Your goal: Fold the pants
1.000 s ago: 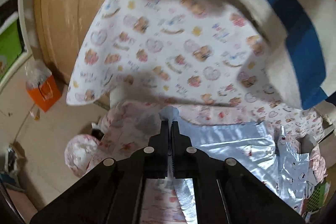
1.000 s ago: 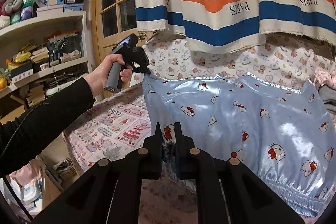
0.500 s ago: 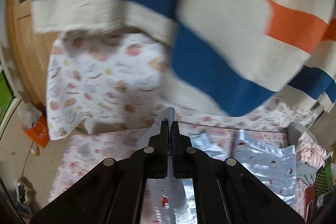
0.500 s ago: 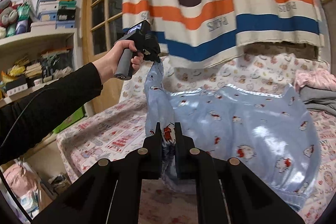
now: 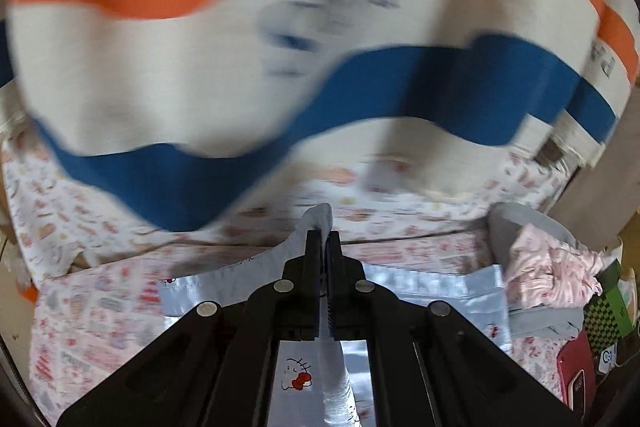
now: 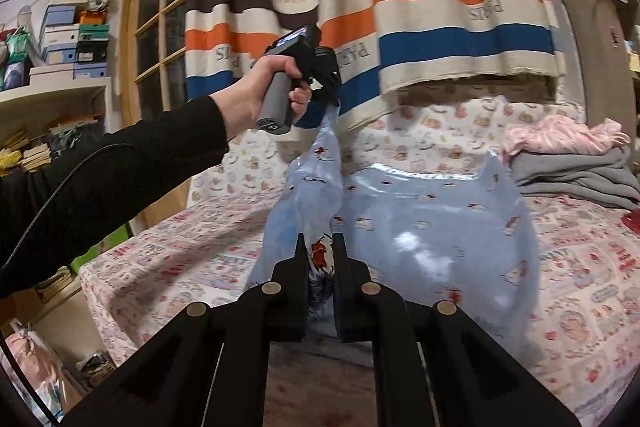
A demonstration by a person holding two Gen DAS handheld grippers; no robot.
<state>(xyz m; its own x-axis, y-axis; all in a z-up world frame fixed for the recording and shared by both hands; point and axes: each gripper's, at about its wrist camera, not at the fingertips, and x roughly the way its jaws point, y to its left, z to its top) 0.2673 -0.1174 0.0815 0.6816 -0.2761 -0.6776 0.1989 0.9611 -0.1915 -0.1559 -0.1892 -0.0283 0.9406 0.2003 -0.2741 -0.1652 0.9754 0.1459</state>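
Both tongs clamp pants — lifted above bed.

- Both views are fisheye: straight lines bow outward and a black rim eats the corners.
- The left wrist view is smeared by motion blur; the striped curtain and its lettering are unreadable, though the left gripper is sharp.
- The right wrist view is crisp and evenly lit by soft indoor light.
- White glare patches sit on the shiny blue pants.
- Shelves at the left edge look dimmer.
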